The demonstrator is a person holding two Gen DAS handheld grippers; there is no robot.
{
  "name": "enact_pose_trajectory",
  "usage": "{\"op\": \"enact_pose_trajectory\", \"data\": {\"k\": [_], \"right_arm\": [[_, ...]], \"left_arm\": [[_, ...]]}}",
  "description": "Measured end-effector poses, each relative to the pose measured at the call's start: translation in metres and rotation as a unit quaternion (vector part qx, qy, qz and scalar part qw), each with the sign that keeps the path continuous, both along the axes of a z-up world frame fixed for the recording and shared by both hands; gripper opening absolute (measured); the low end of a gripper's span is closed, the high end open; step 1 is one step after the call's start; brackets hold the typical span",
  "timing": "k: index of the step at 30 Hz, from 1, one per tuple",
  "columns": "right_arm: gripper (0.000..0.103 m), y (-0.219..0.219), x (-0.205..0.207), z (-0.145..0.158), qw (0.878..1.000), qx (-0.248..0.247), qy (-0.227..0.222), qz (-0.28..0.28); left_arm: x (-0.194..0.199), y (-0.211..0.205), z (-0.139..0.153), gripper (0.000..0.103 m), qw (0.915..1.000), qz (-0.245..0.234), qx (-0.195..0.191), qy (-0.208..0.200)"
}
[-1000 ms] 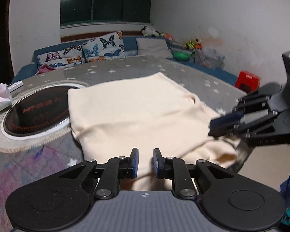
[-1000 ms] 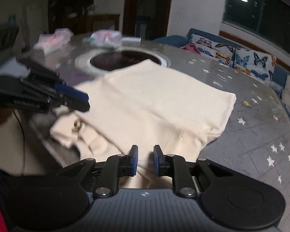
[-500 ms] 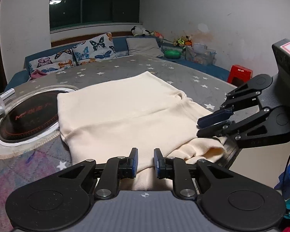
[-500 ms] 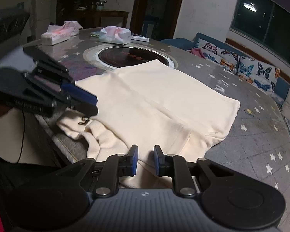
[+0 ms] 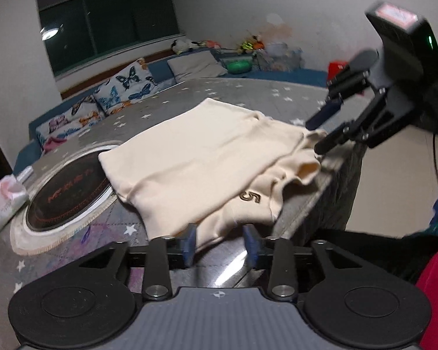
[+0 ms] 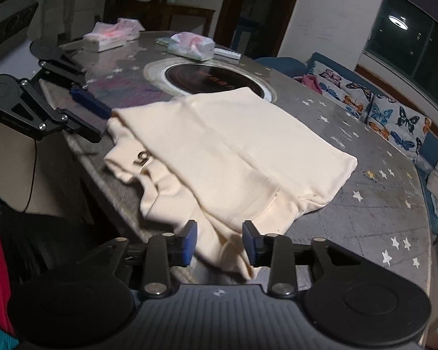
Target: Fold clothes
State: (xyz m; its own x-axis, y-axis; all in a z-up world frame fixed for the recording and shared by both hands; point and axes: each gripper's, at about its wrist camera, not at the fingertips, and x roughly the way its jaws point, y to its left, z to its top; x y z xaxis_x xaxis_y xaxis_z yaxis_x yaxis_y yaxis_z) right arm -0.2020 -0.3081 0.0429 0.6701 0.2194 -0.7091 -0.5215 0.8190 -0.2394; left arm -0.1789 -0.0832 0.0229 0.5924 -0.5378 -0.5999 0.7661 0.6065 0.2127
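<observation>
Starry table (image 6: pixel 365 204), cream garment (image 6: pixel 248 145) lengthwise toward cooktop (image 6: pixel 213 78)

Round table (image 5: pixel 224 93) (star-patterned cover) with inset cooktop (image 6: pixel 213 79), tissue packs (image 6: pixel 191 46), butterfly cushions (image 5: pixel 125 92) behind.

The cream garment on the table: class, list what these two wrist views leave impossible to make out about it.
- Cream garment: its type; folded layers hide the shape in both views.
- Near hem: in the right wrist view it drops behind the opening right claw.
- Underside and lower layers: covered by the top fold.
- Dark mark: seemingly a 5; anything further lies under the fold.
</observation>
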Motion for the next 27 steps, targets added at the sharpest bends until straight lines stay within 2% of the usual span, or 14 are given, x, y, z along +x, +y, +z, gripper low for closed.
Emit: {"op": "enact_pose_trajectory", "data": {"k": [3,8,10,11,12,13,15,19,22,27], "right_arm": [[0.042,0.003,-0.005,-0.001,1.000,-0.020,-0.004,0.012],[0.050,0.005,-0.010,-0.001,0.999,-0.035,-0.012,0.025],[0.051,0.007,-0.010,-0.004,0.999,-0.044,-0.013,0.029],[0.051,0.008,-0.010,-0.006,0.998,-0.051,-0.012,0.032],[0.052,0.009,-0.011,-0.008,0.998,-0.056,-0.012,0.035],[0.052,0.010,-0.011,-0.009,0.997,-0.060,-0.012,0.041],[0.053,0.012,-0.013,-0.012,0.996,-0.067,-0.015,0.054],[0.056,0.015,-0.013,-0.014,0.994,-0.072,-0.026,0.076],[0.056,0.017,-0.009,-0.015,0.994,-0.069,-0.034,0.083],[0.054,0.018,-0.001,-0.018,0.993,-0.056,-0.043,0.095]], "left_arm": [[-0.006,-0.012,-0.008,0.042,0.9985,-0.019,0.026,-0.043],[-0.006,-0.021,-0.015,0.040,0.9969,-0.035,0.030,-0.064],[-0.006,-0.024,-0.018,0.032,0.9964,-0.040,0.031,-0.068],[-0.005,-0.025,-0.018,0.024,0.9964,-0.041,0.030,-0.068],[-0.004,-0.026,-0.018,0.019,0.9966,-0.040,0.027,-0.066],[-0.002,-0.026,-0.017,0.014,0.9970,-0.038,0.022,-0.063],[0.004,-0.024,-0.012,0.010,0.9983,-0.028,0.003,-0.052],[0.027,-0.021,0.001,0.009,0.9992,0.006,-0.037,-0.012],[0.047,-0.020,0.007,0.008,0.9969,0.029,-0.066,0.031],[0.072,-0.024,0.008,0.008,0.9933,0.045,-0.083,0.066]]}}
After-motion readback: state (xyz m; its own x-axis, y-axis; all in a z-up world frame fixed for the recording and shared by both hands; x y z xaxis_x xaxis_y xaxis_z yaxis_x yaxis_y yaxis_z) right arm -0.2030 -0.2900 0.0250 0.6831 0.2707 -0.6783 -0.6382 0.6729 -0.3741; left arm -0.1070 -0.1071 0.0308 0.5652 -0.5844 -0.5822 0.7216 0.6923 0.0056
